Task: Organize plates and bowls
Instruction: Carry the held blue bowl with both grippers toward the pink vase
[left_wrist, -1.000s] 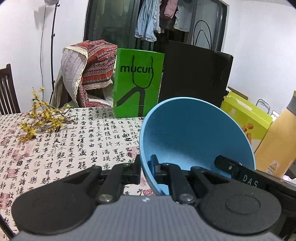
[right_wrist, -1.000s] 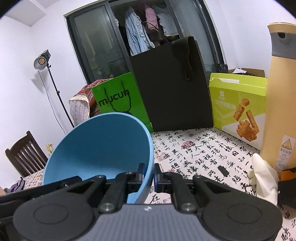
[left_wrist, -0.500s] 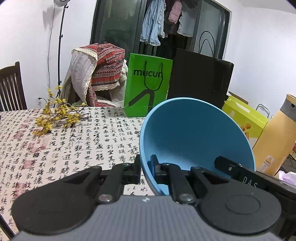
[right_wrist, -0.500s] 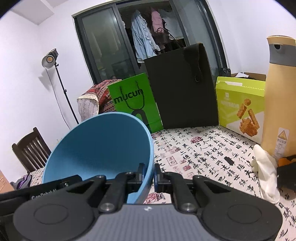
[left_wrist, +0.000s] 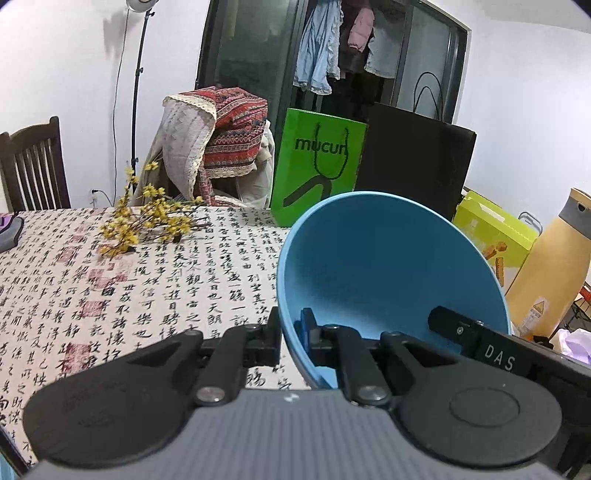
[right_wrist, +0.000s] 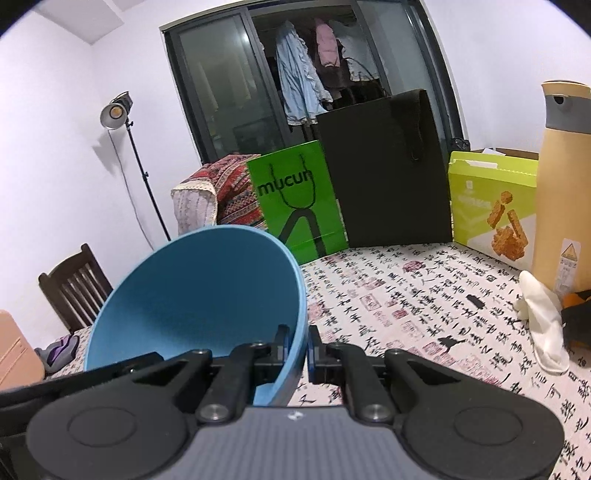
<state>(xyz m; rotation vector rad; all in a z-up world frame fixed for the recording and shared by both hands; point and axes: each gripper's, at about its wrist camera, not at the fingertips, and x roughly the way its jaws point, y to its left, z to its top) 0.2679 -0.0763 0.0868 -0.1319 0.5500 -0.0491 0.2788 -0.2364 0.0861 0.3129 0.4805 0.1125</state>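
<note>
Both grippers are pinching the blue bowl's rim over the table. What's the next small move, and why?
Probably carry on level with both grips shut, then lower. The left gripper and right gripper clamp opposite sides of the blue bowl, which hangs tilted above the tablecloth. No stack of plates or bowls is in view yet, so releasing now would likely drop it.

Home, dining table (left_wrist: 110, 295), hanging clothes (right_wrist: 299, 88)

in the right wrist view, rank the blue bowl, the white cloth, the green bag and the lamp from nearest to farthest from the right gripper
1. Blue bowl: its rim is clamped in the right gripper.
2. White cloth: on the table, right side.
3. Green bag: standing at the table's far edge.
4. Lamp: beyond the table, upper left.
</note>
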